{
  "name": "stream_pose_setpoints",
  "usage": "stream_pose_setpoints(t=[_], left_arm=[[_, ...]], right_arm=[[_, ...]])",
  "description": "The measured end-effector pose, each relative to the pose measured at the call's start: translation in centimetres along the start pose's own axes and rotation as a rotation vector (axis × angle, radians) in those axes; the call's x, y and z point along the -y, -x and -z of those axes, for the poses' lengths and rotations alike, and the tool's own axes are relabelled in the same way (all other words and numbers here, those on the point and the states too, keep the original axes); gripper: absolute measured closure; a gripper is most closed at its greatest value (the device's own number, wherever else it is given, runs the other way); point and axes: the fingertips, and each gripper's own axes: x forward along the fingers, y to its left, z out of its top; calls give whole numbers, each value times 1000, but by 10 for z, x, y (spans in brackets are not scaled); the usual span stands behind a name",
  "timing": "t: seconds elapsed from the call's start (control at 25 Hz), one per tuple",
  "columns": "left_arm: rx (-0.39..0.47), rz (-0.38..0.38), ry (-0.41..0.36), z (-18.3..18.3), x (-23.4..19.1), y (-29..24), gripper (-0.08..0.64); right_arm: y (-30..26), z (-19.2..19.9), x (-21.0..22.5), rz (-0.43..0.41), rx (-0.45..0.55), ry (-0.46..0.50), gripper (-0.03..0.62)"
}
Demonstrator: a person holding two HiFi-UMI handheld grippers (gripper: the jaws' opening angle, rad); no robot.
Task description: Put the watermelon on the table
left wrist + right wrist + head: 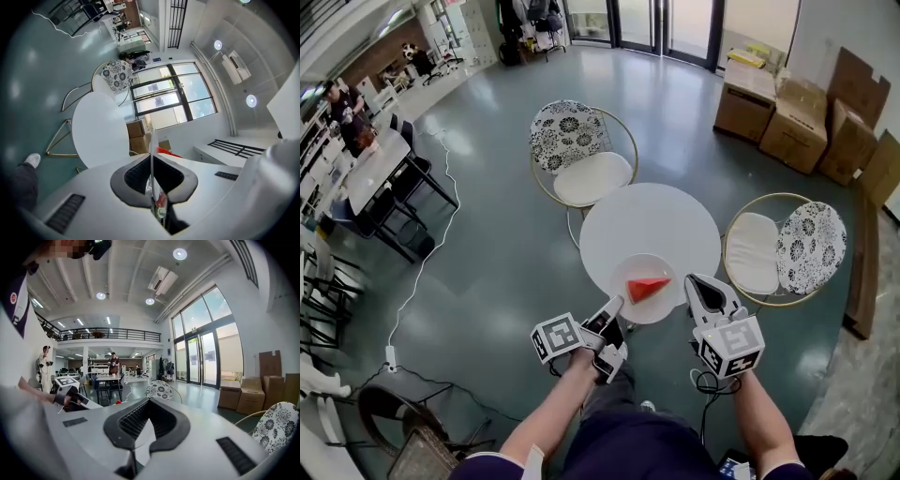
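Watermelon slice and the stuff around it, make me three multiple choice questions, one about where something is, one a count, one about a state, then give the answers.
1. Where does the watermelon slice lie?
A. On the white plate
B. On a chair seat
C. On the floor

2. How many patterned chairs stand by the round table?
A. One
B. Two
C. Four

3. How do the jaws of the left gripper stand?
A. Wide apart with nothing between them
B. Closed on the plate's rim
C. Closed on the watermelon slice itself

Answers:
1 A: the head view shows the red wedge lying on the plate.
2 B: one chair stands beyond the table and one at its right side.
3 B: the left gripper view shows the thin white rim edge-on between the pads, with the red slice beyond.
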Motion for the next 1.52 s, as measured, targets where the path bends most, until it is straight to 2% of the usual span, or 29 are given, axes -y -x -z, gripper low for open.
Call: stream_pose_setpoints(t=[0.44,0.8,1.24,1.52], left_arm=[[-68,-5,-5,-75,-19,-46,545],[-135,-14,-31,-127,-25,-78,546],[-188,-37,-37,-134,-39,-114,546],[-178,-44,-35,-129,-42,-135,546]], right_arm=[[-92,-20,18,34,-31,-13,589],[-140,-41,38,113,-35,-20,589],[-158,-27,73,159,-67,-21,589],[-168,-18,97,128,-94,0,589]])
